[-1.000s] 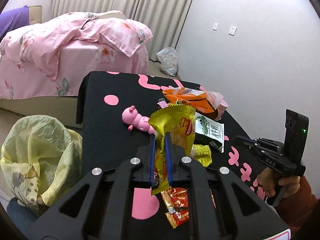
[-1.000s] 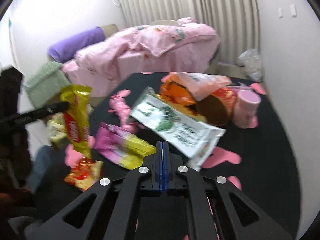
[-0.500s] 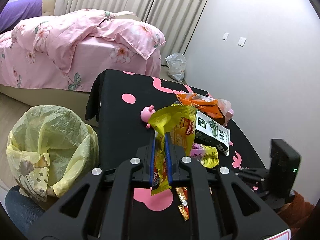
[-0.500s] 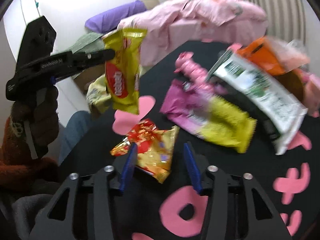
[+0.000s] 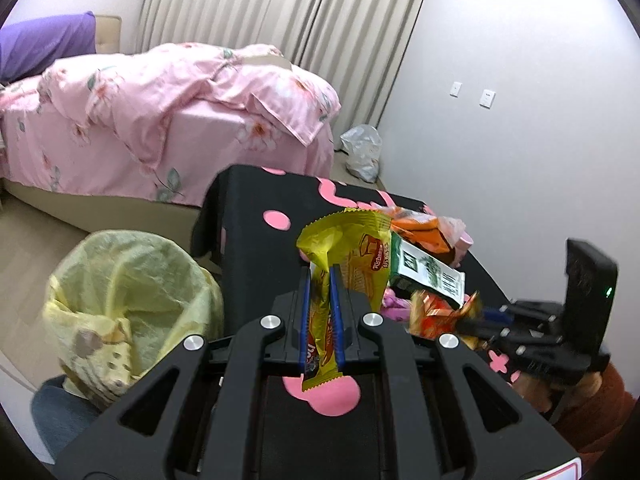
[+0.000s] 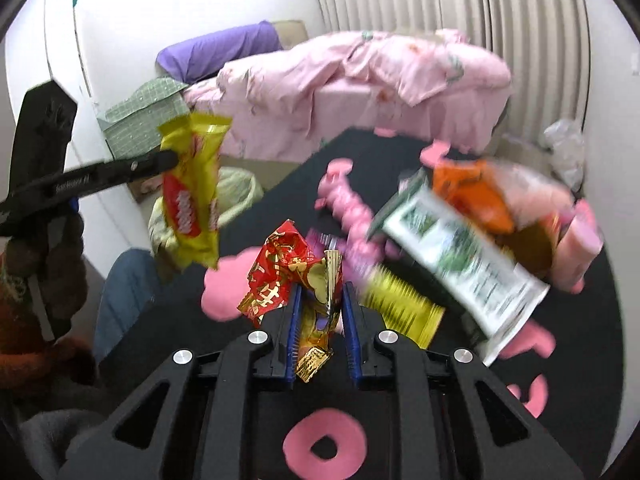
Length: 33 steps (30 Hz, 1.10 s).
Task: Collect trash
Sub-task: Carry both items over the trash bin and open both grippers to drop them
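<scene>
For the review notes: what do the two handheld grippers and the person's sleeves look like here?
Both are matte black, angular frames with triangular cutouts, silver round bolts and blue finger pads. The left gripper matches the right gripper. A black upright block with a small green light sits on the right one. The sleeve is rust-orange knit.

yellow wrapper (image 5: pixel 362 258): "Richeese"
red-gold wrapper (image 6: pixel 280 276): Chinese characters, unclear
white-green packet (image 5: pixel 430 272): print unreadable

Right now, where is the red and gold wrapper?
The red and gold wrapper sits between the right gripper's closing jaws, just above the black table, right of the yellow wrapper hanging from the left gripper.
</scene>
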Each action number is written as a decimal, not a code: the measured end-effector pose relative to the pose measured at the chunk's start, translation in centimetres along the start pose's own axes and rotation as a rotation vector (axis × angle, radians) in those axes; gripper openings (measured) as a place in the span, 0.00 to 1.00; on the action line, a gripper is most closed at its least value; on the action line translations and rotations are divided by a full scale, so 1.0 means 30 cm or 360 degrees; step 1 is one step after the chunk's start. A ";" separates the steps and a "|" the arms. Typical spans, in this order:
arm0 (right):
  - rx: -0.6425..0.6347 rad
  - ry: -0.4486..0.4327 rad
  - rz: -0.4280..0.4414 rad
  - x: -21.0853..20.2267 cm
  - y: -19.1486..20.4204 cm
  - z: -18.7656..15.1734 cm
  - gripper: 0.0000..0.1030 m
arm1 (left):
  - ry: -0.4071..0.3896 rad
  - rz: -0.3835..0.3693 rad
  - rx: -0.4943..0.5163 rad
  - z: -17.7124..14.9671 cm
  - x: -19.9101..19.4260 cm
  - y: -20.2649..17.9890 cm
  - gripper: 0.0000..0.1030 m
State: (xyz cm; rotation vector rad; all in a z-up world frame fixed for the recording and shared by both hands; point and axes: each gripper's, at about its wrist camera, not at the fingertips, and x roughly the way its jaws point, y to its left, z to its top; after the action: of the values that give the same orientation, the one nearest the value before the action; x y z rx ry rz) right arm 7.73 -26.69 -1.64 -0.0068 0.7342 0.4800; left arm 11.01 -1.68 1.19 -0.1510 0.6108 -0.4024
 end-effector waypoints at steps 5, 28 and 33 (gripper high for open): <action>-0.0083 -0.0081 -0.0016 0.000 0.037 0.119 0.19 | -0.0035 0.0152 0.0047 0.028 -0.050 0.064 0.09; -0.0643 0.0246 0.0241 0.680 0.455 0.533 0.19 | 0.0482 0.0645 -0.0222 -0.176 0.180 0.629 0.08; -0.0661 0.0412 0.0319 0.850 0.505 0.489 0.19 | 0.0415 0.0702 -0.0301 -0.173 0.120 0.669 0.08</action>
State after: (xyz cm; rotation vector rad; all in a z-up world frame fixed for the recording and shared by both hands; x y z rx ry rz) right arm 27.04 -0.01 -4.71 -0.3930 0.8811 0.8280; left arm 17.14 15.05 -10.02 -0.1406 0.9156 0.0659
